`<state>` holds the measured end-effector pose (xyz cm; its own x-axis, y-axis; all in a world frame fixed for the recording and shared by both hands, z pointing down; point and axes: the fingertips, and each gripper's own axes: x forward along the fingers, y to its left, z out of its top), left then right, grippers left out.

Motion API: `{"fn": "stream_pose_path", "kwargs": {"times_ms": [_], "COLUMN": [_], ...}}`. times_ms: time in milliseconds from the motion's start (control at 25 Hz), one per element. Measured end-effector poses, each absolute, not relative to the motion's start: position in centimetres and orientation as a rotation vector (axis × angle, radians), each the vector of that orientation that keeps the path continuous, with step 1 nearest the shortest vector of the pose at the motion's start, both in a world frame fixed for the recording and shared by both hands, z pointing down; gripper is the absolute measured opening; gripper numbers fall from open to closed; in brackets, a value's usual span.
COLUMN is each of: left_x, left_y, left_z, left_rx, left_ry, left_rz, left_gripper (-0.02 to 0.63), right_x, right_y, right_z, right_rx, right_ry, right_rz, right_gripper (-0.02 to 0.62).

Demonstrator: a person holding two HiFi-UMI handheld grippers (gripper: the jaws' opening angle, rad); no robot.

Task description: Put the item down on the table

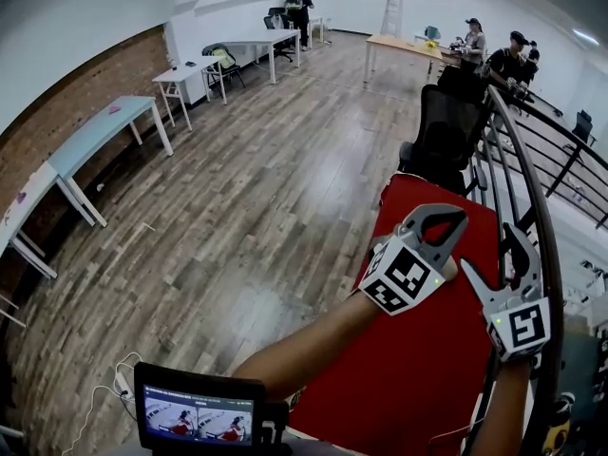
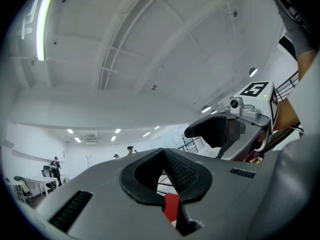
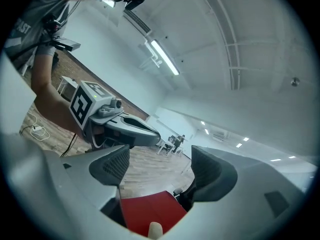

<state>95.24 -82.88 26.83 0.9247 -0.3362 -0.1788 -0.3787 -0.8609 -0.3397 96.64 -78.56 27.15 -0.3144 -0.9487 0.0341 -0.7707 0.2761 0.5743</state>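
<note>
Both tongs hang in the air over the red-covered counter [image 1: 418, 369], and neither carries anything. The left gripper [image 1: 445, 218] has its tongs brought together: in its own view the dark pads meet at the tips [image 2: 161, 151], leaving only the rounded hollow behind them, through which a sliver of the red surface [image 2: 171, 206] shows. The right gripper [image 1: 496, 264] has its tongs spread apart; in its own view the gap between the pads [image 3: 160, 169] shows only the wooden floor [image 1: 247, 207] and an edge of the red counter [image 3: 150, 209]. The two grippers sit just beside each other, each showing in the other's camera.

No item can be found in any view. The visible stretch of the red counter carries nothing. If a thing was set down, it lies outside what these views show.

Judging by that, the release part of the task looks finished or not begun. I cannot tell which. Nothing is left for the tongs to let go of here.

A black office chair [image 1: 442, 131] stands at the far end of the counter, a dark railing [image 1: 532, 160] runs along its right side, and a small monitor [image 1: 199, 411] sits at the lower edge of the head view.
</note>
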Motion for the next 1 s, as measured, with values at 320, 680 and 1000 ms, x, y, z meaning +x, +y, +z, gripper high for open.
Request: {"fn": "stream_pose_path", "kwargs": {"times_ms": [320,680,1000], "left_x": [93.2,93.3,90.6], "left_y": [-74.0,-61.5,-55.2], "left_z": [24.4,24.1,23.0], "left_rx": [-2.683,-2.659,-2.649], "left_ry": [0.551,0.549,0.559], "left_rz": [0.177,0.154,0.156], "left_gripper": [0.001,0.002,0.002], "right_x": [93.9,93.2,90.9], "right_y": [-69.3,-56.8,-51.2], "right_z": [25.3,24.8,24.6], "right_rx": [1.505,1.51,1.505], "right_ry": [-2.22,-2.241,-2.159], "right_rz": [-0.712,-0.721,-0.733], "right_gripper": [0.376,0.376,0.374]}}
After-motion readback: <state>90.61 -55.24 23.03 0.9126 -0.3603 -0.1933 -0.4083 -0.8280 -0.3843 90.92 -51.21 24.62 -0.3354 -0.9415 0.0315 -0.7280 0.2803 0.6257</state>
